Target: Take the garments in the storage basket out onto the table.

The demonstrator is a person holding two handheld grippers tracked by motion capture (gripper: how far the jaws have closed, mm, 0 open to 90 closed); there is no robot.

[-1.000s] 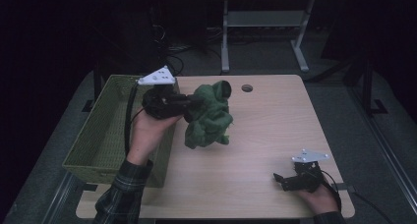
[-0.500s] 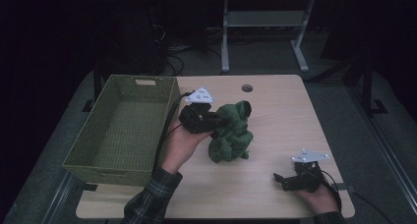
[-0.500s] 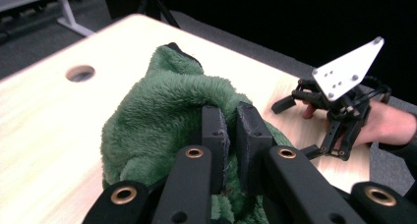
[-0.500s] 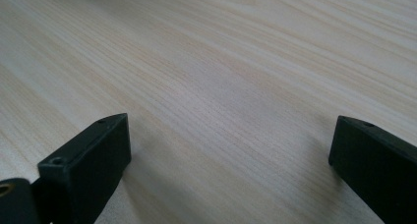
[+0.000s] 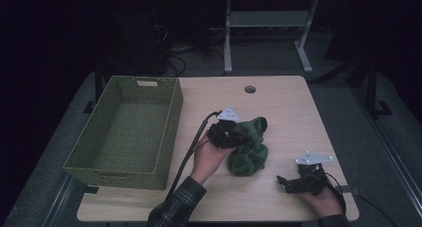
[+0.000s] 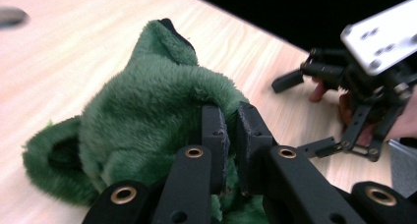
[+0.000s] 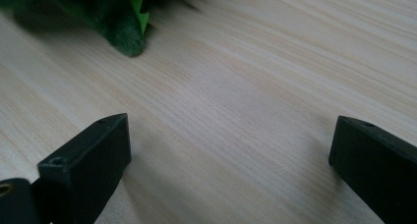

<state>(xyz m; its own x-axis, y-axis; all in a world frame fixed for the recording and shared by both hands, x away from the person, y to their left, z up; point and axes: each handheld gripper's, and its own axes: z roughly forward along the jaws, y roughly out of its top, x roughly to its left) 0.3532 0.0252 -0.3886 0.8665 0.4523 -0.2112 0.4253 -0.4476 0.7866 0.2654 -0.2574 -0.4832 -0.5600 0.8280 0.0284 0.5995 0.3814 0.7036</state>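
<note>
A green plush toy (image 5: 248, 149) lies bunched on the wooden table (image 5: 278, 102) near its middle. My left gripper (image 5: 234, 136) is shut on a fold of the plush, and in the left gripper view its jaws pinch the green fur (image 6: 162, 111) with almost no gap. My right gripper (image 5: 284, 182) rests low on the table at the front right, its jaws wide apart with bare wood between them. In the right gripper view one foot of the plush toy (image 7: 123, 35) shows at the top left.
A green woven basket (image 5: 164, 137) stands on the left side of the table, with nothing inside. A round cable hole (image 5: 250, 89) sits near the far edge. A metal stand (image 5: 266, 23) is behind the table in the dark.
My left gripper has carried the plush toy from beside the basket rightward, nearer and downward, and the toy now rests on the table. The right gripper has stayed put.
</note>
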